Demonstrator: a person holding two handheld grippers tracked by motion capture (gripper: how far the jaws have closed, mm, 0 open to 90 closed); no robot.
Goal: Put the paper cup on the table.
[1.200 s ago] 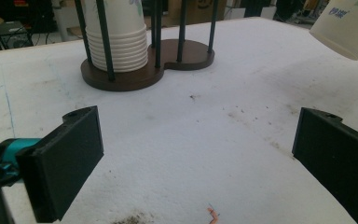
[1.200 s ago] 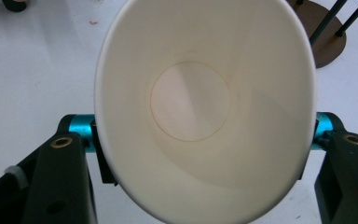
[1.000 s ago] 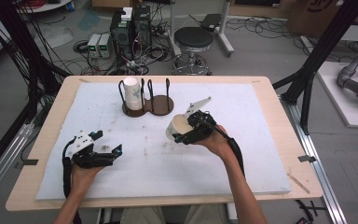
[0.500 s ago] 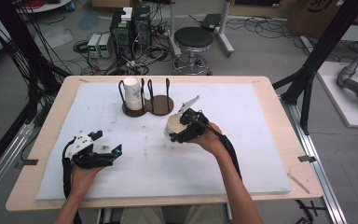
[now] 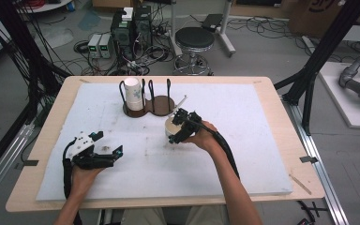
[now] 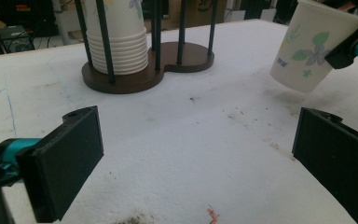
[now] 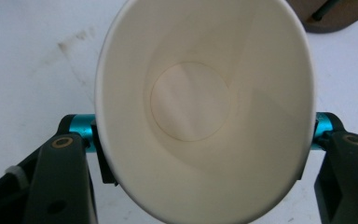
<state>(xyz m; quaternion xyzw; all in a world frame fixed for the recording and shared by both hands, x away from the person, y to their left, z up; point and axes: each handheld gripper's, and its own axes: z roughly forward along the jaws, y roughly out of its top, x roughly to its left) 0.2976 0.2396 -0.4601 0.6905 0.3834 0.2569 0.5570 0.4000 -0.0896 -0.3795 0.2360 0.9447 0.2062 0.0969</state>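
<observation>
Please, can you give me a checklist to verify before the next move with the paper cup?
1. Right gripper shut on the cup: ok; in the right gripper view both pads press its sides.
2. Cup off the table, tilted: ok, seen in the left gripper view.
3. Cup empty: ok, its bare bottom shows.
4. Cup shape kept: cannot tell; the rim looks oval, maybe squeezed.
5. Holder has a free bay: ok; the stack fills the left bay, the right bay is empty.
6. Left gripper out of the way: ok; open, resting near the table's front left.
</observation>
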